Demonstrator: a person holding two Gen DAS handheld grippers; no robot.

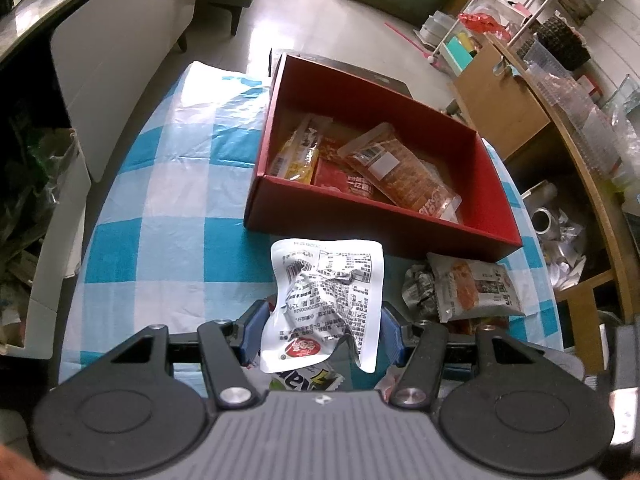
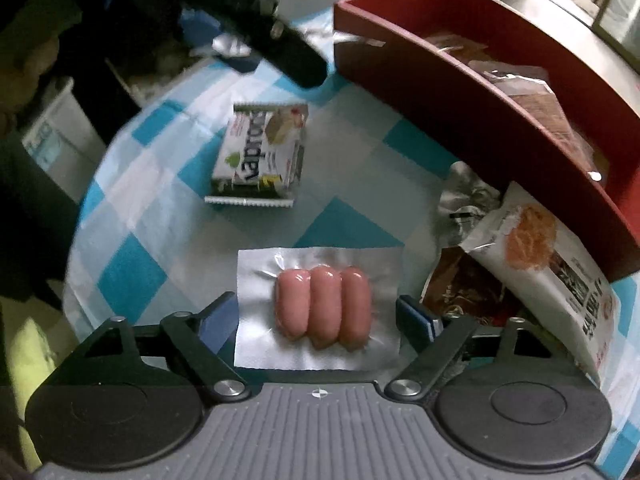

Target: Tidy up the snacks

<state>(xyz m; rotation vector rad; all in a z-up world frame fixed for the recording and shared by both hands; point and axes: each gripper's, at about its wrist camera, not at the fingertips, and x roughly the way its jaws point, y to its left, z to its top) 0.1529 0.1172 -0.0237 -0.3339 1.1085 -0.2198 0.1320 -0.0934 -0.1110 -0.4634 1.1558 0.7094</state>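
Note:
A red box [image 1: 400, 236] on the blue-checked tablecloth [image 1: 160, 200] holds several snack packs [image 1: 400, 176]. My left gripper [image 1: 320, 334] is shut on a white crinkled snack pouch [image 1: 328, 300], held above the cloth in front of the box. My right gripper [image 2: 318, 320] is shut on a clear pack of three pink sausages [image 2: 320, 308], just above the cloth. The red box [image 2: 460, 92] stands to the upper right in the right wrist view, and the left gripper [image 2: 280, 44] shows there, blurred, at the upper left.
A green-and-white wafer pack [image 2: 262, 156] lies on the cloth. A white-and-orange snack bag [image 1: 472, 288] [image 2: 552, 256], a dark brown pack [image 2: 464, 288] and a crumpled silver wrapper [image 2: 468, 196] lie by the box's front corner. Shelves with clutter [image 1: 560, 80] stand to the right.

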